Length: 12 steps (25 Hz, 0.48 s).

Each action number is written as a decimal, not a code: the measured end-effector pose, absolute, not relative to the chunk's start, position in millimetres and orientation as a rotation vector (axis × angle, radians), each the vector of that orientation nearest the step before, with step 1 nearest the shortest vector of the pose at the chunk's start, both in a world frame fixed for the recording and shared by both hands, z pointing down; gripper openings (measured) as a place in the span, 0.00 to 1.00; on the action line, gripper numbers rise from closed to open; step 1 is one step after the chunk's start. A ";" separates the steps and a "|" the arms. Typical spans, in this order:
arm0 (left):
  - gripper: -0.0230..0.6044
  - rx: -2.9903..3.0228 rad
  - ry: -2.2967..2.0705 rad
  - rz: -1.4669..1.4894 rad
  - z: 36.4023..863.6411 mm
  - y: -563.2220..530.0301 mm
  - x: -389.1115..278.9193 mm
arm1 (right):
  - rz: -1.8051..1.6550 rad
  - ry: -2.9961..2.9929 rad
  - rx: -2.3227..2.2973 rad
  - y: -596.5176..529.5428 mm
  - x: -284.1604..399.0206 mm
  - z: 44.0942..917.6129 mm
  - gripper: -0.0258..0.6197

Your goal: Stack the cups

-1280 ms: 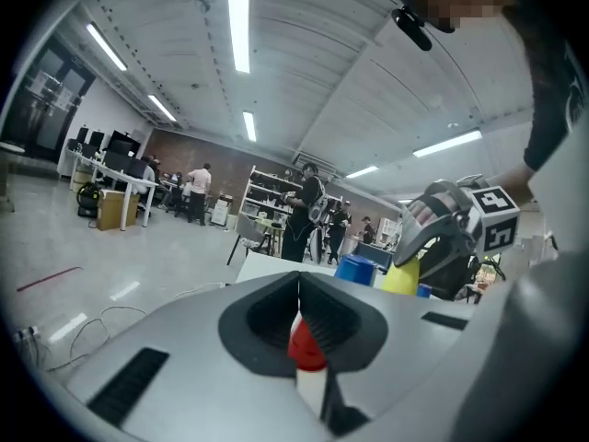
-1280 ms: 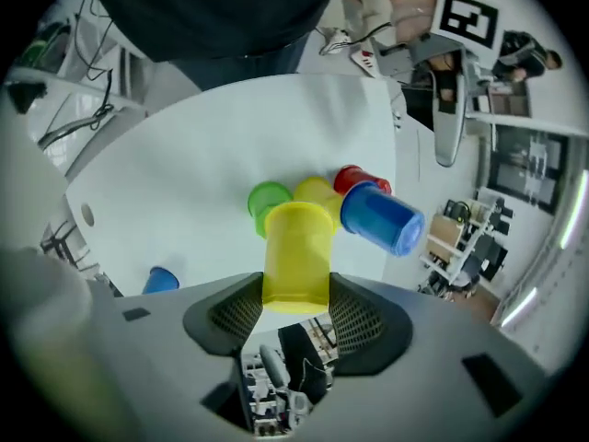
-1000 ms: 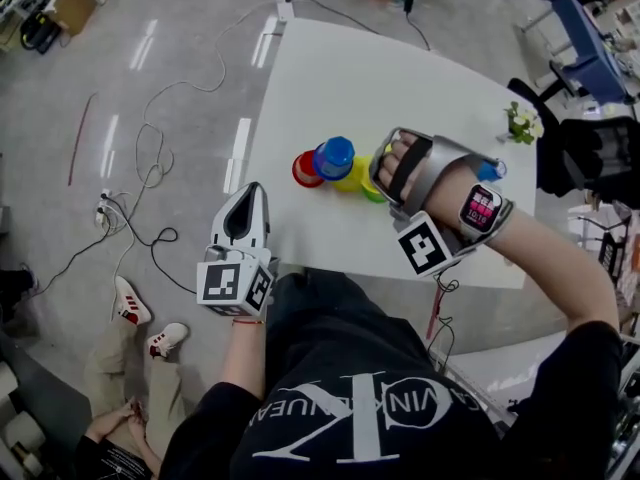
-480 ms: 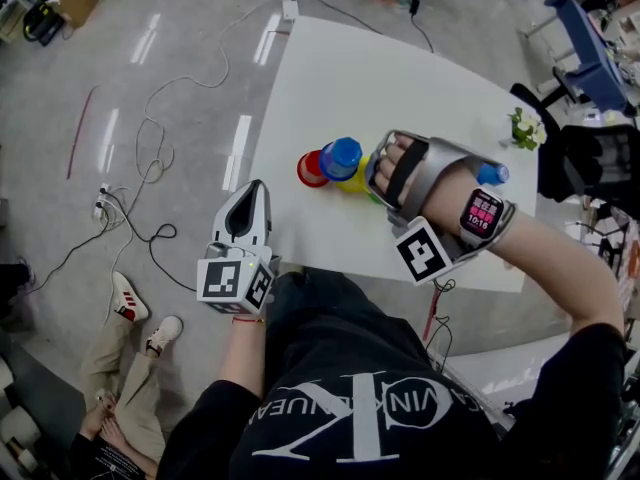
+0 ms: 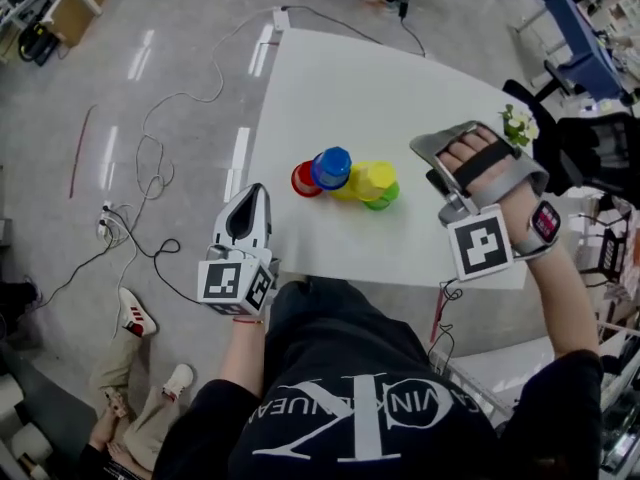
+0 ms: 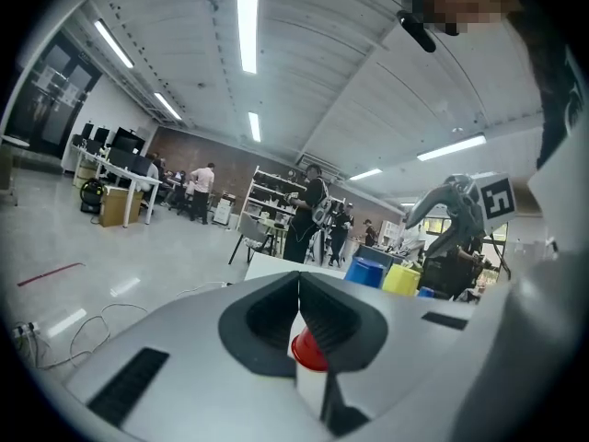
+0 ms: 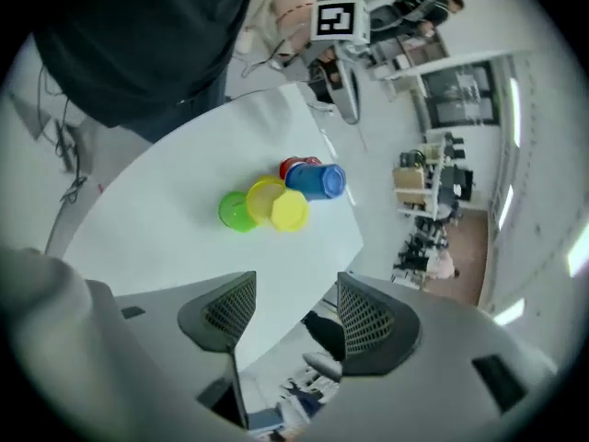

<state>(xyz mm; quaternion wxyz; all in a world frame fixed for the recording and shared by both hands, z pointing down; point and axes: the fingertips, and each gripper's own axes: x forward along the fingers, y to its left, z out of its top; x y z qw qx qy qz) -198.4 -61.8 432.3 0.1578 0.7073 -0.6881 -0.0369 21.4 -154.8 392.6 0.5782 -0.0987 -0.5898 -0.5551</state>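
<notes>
Cups are bunched up about mid-bench [image 5: 400, 88]: red cup [image 5: 303, 180] on the left, blue cup [image 5: 332, 167] pressed right against it, then yellow cup [image 5: 372, 179], with green cup [image 5: 384, 200] tucked in on yellow's near-right side. All four are touching or close to it. Hard to say whether any of them is properly nested in another.

The right tongs [image 7: 294, 288] are nowhere near them: they're over the right end of the bench, well clear of the green cup. Their jaws stand wide apart and have just been opening, with nothing between them. In the right gripper view you look straight through the gap at bare bench top and the room beyond, and the cup cluster sits further off, past the jaw tips.

The left tongs [image 5: 250, 196] hang off the near-left edge of the bench, over the floor, nose pointed roughly at the cups. The jaws are together and hold nothing. In the left gripper view the red cup peeks out low along the jaw line, with blue and yellow off to the right. Red is the closest cup to them, but there's still a clear gap.
</notes>
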 end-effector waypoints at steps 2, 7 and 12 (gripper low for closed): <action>0.04 2.031 -1.966 -0.091 429.1 -65.0 -198.8 | -1.182 -1.491 -0.063 -173.0 48.2 388.4 0.47; 0.04 2.053 -1.956 -0.055 424.4 -75.5 -196.9 | -0.701 -1.830 0.508 -216.4 136.4 396.7 0.43; 0.04 2.069 -1.940 -0.009 421.7 -80.5 -193.3 | -0.178 -2.005 0.963 -225.9 216.1 435.7 0.41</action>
